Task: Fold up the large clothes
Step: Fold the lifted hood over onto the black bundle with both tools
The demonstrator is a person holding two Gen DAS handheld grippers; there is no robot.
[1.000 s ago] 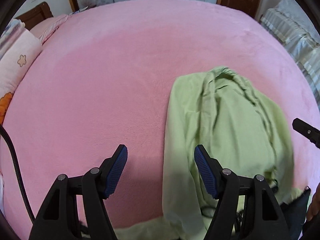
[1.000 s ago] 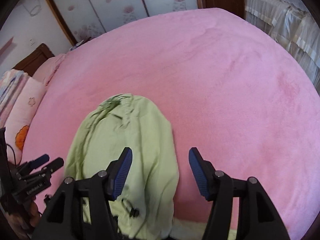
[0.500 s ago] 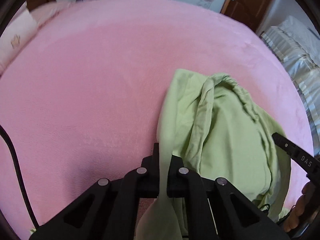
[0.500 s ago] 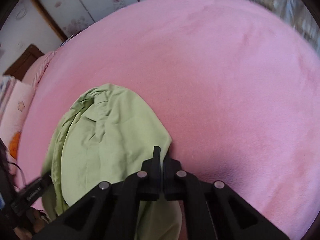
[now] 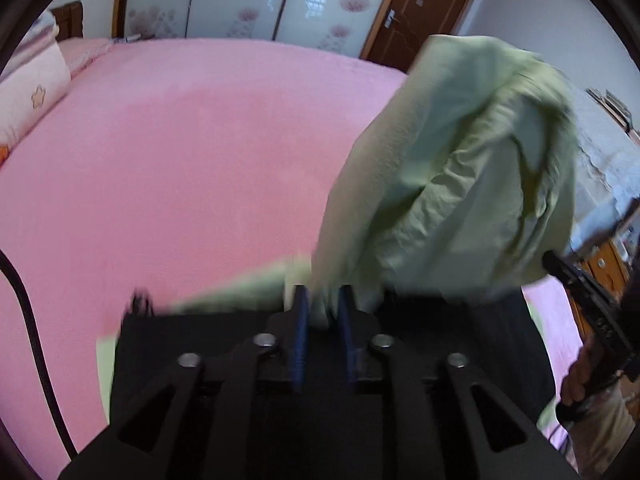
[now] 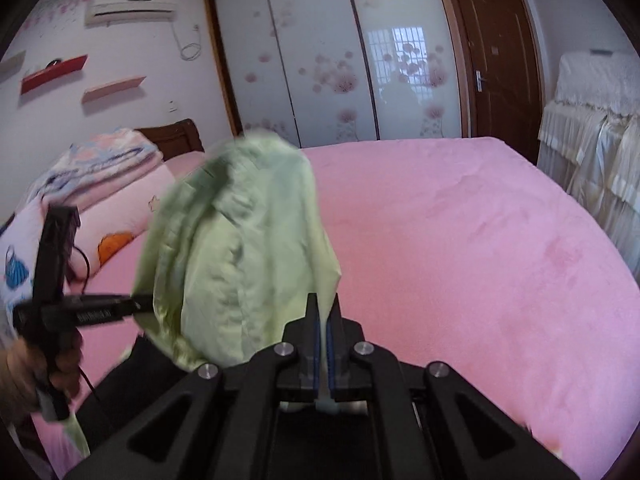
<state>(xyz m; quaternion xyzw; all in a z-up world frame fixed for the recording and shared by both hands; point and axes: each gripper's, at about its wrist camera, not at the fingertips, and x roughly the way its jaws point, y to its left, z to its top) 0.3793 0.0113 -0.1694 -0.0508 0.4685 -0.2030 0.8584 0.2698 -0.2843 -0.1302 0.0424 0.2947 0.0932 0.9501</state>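
Observation:
A pale green garment [image 5: 460, 184] hangs in the air above the pink bed [image 5: 180, 160], blurred by motion. My left gripper [image 5: 323, 300] has a bunch of its fabric between the blue pads; the jaws are opening slightly while the cloth stays pinched. In the right wrist view the same garment [image 6: 248, 248] billows up left of centre over the bed [image 6: 460, 240]. My right gripper [image 6: 323, 312] grips a thin edge of it, its jaws opening a touch. Each view shows the other hand [image 5: 580, 376] [image 6: 24, 368] holding its tool at the side.
Pillows and folded bedding [image 6: 100, 184] are stacked at the head of the bed on the left. A floral sliding wardrobe [image 6: 320, 60] and a brown door [image 6: 496, 60] stand behind. Lace-covered furniture [image 6: 592, 120] lines the right side. A black cable [image 5: 28, 320] hangs at the left.
Both grippers went from open over the flat garment to shut on its near edge. They then rose and tilted up, lifting the garment off the bed.

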